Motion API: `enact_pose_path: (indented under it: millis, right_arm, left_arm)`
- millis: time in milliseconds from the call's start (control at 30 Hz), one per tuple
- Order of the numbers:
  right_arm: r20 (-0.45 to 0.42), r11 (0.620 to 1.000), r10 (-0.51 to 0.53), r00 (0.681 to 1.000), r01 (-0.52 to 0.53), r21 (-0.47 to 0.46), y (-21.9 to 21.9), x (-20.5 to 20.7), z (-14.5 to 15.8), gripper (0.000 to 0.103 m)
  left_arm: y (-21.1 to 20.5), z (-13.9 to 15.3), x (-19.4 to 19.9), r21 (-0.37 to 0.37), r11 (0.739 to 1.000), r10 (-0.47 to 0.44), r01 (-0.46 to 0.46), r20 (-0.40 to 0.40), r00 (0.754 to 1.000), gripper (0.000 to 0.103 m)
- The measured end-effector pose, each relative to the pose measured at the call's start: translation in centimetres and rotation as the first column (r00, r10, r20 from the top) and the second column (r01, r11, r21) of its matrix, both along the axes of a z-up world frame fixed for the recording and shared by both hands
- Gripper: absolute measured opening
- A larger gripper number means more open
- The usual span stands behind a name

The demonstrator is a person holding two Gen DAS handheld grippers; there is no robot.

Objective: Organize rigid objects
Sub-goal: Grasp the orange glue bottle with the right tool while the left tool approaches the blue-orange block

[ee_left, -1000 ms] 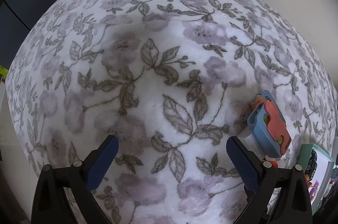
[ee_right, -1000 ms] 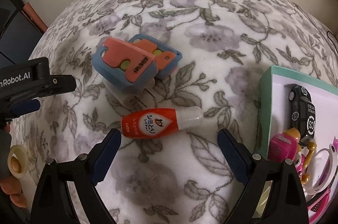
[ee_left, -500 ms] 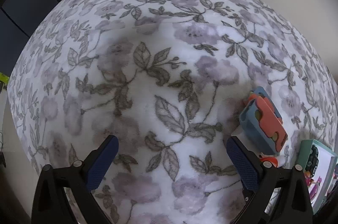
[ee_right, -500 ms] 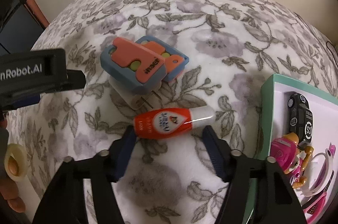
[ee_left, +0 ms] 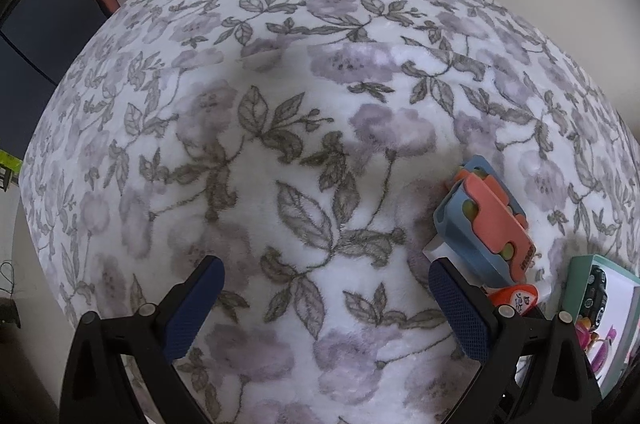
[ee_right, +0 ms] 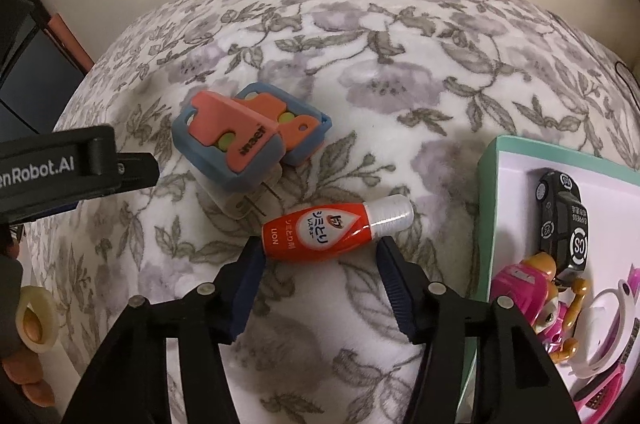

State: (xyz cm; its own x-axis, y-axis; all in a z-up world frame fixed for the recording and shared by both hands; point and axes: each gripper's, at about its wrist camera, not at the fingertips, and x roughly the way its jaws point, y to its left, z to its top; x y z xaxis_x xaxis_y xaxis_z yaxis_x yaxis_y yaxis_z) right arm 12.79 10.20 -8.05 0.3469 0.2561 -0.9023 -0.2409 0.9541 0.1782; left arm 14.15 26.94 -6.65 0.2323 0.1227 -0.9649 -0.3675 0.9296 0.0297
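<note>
Closing on the red stain-remover bottle (ee_right: 334, 230) at centre frame of the right wrist view, I have the right gripper (ee_right: 318, 266) partly spread, its pads flanking the bottle lying on the floral blanket (ee_right: 400, 83), seemingly not yet pinching. To do this well, I judge I should squeeze across the fat red body, not the white cap, then carry it to the teal-rimmed tray (ee_right: 486, 191) at right. My left gripper (ee_left: 326, 308) hangs wide apart, empty, over bare blanket.
</note>
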Motion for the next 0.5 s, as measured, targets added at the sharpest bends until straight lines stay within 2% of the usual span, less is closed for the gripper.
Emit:
enact_pose_path:
  millis: [133,500]
  right_arm:
    - [0.035,0.998,0.010,0.999,-0.008,-0.063,0.3,0.2,-0.1,0.075]
    - [0.074,0.993,0.072,0.995,-0.065,-0.098,1.2,1.2,-0.6,0.077]
  left_arm:
    - [0.2,-0.1,0.0,-0.012,1.000,0.005,-0.005,-0.001,1.000,0.103]
    - [1.1,-0.3,-0.1,-0.060,0.998,0.034,-0.034,0.004,0.999,0.103]
